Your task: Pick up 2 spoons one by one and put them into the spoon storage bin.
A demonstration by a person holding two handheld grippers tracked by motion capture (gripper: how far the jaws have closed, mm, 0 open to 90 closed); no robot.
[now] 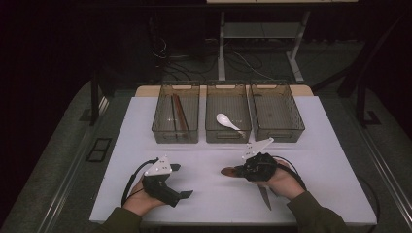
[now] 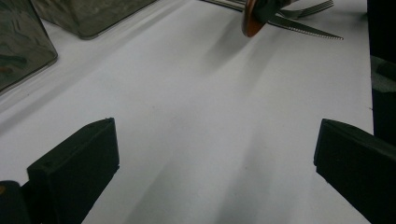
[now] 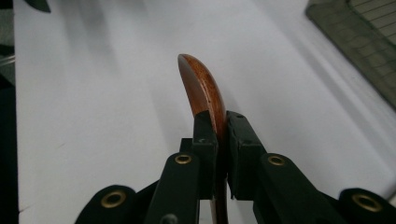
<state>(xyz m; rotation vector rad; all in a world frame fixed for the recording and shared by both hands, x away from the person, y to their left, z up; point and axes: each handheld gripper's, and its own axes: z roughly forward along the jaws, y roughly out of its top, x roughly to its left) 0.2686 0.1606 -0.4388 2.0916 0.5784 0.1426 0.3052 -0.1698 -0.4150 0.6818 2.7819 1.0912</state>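
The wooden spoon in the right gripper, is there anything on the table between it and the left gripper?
No. In the high view, only bare white table lies between the left gripper and the wooden spoon.

White worktop point(image 1: 320, 160). Three clear bins in row along far edge: left bin point(image 1: 176, 114) holds brown chopsticks point(image 1: 179, 112); middle bin point(image 1: 228, 114) holds white spoon point(image 1: 228, 121); right bin point(image 1: 276, 112) looks bare inside. Left gripper point(image 1: 180, 180) in left hand point(image 1: 141, 200), near front-left, fingers spread, nothing between. Right gripper point(image 1: 239, 171) in right hand point(image 1: 282, 182), fingers pointing left, closed on brown wooden spoon point(image 1: 227, 171). Knife point(image 1: 265, 196) on worktop just below right gripper, blade toward front edge.
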